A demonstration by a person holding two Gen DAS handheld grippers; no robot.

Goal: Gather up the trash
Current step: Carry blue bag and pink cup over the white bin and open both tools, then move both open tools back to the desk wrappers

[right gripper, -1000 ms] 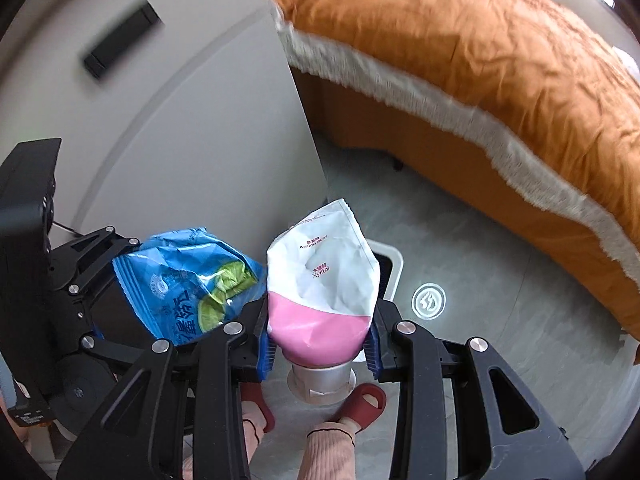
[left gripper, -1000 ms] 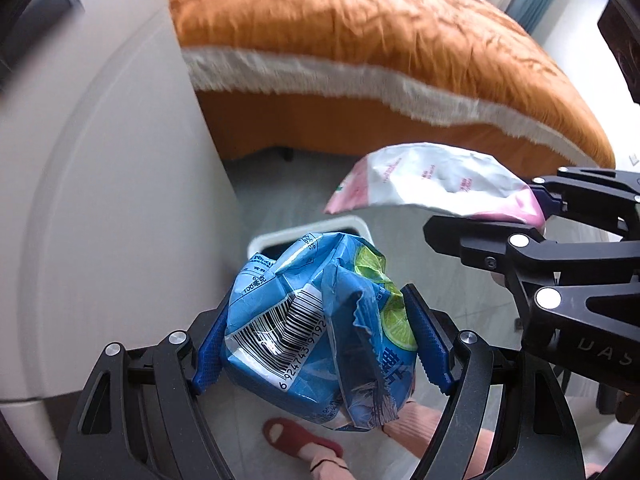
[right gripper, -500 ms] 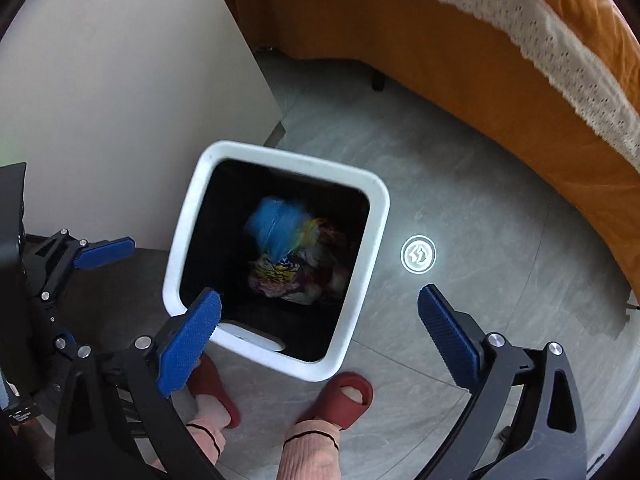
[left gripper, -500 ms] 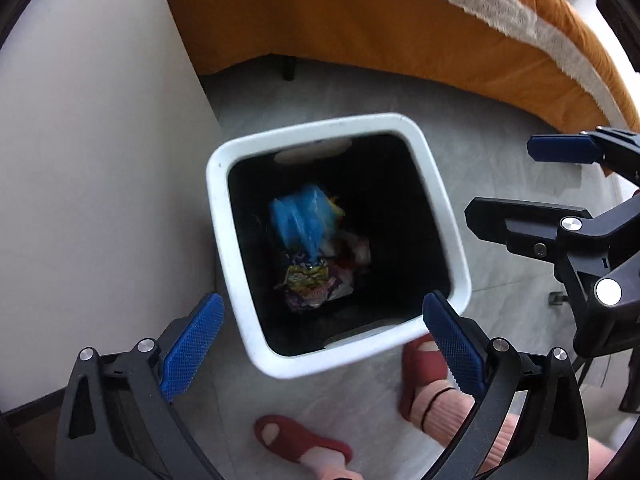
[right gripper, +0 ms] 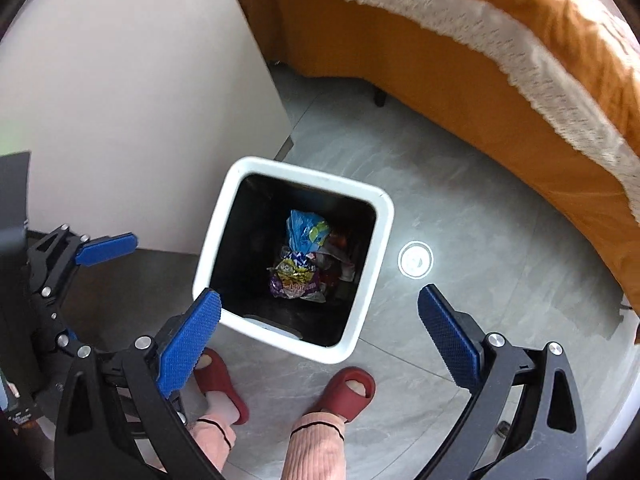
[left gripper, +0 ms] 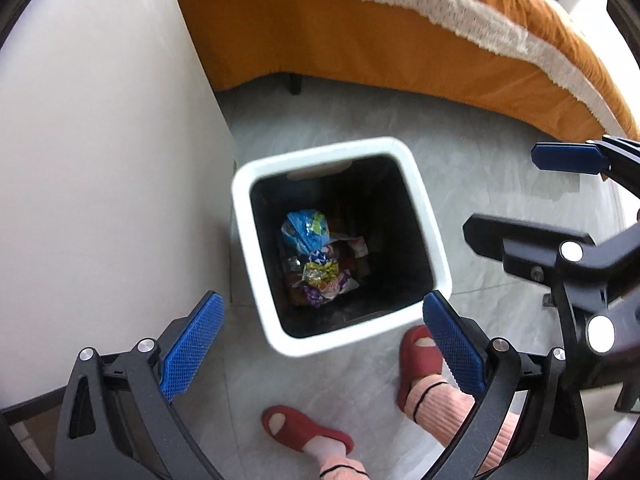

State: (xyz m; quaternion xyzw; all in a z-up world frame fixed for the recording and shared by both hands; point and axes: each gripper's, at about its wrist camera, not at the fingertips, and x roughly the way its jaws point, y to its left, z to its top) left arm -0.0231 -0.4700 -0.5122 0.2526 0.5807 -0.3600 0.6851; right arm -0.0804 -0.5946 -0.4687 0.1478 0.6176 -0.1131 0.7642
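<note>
- We are holding the left gripper (left gripper: 322,332) above the bin (left gripper: 424,216), pointing steeply down; its jaws have just been opening and are now standing wide apart with nothing between them.
- We are holding the right gripper (right gripper: 320,330) the same way, just beside the left one; its jaws have also just been opening and are gaping wide, empty.
- The bin is standing on the grey floor (right gripper: 472,200), its white rim square with rounded corners and its inside black, close against a white cabinet (left gripper: 100,160).
- The blue bag (left gripper: 306,232) with a green lime patch is lying at the bottom of the bin, on top of the other trash.
- We are making out a yellow and purple wrapper (right gripper: 294,276) below the blue bag; it is carrying print, but we cannot read it.
- A white and pink scrap (left gripper: 356,245) is lying just beside the blue bag; its writing is too small to read.
- We are standing right at the bin in red slippers (right gripper: 348,392) and pink socks (right gripper: 316,448).
- A round floor fitting (right gripper: 415,259) is sitting near the bin.
- A bed (left gripper: 400,40) with an orange cover and white fringe is filling the far side.
</note>
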